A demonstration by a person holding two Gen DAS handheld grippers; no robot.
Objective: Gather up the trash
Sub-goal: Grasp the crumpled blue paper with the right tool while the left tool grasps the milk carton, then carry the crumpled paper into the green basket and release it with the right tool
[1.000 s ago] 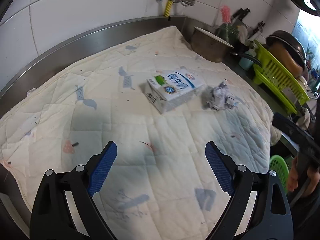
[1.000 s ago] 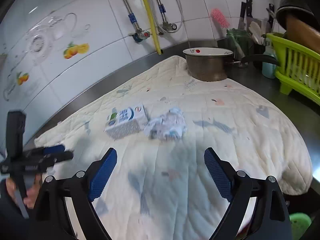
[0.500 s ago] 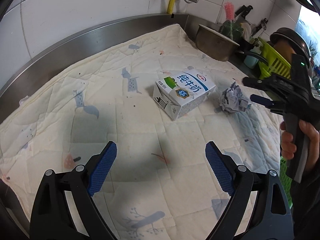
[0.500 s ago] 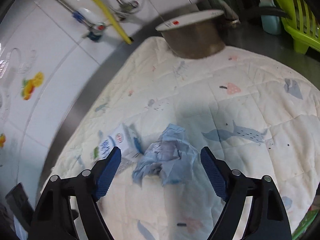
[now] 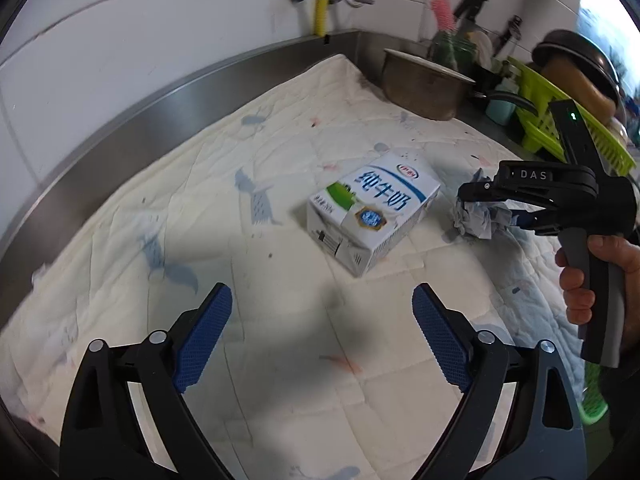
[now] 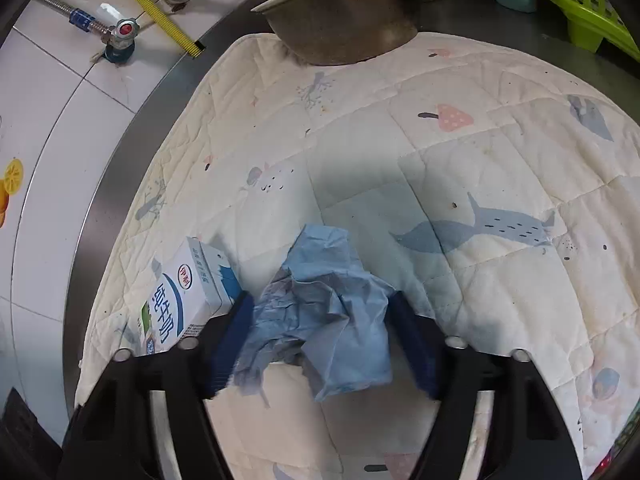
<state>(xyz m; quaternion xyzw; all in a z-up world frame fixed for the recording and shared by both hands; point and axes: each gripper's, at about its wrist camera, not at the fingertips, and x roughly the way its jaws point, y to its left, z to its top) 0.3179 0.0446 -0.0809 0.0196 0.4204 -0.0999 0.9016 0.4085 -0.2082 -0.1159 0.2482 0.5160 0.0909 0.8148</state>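
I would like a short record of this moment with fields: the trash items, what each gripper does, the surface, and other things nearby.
trash items: crumpled blue paper; milk carton lying on its side
right gripper: jaws on both sides of the paper, closing on it, grip not yet certain
left gripper: jaws wide open, empty, short of the carton
surface: quilted mat on a steel counter
nearby: metal pot; green dish rack

Both views are evenly bright with strong fisheye bending and dark corners; soft shadows lie on the quilted cloth (image 5: 312, 360); a window (image 5: 608, 40) at upper right is overexposed; the wall tiles (image 5: 120, 40) look slightly blurred.
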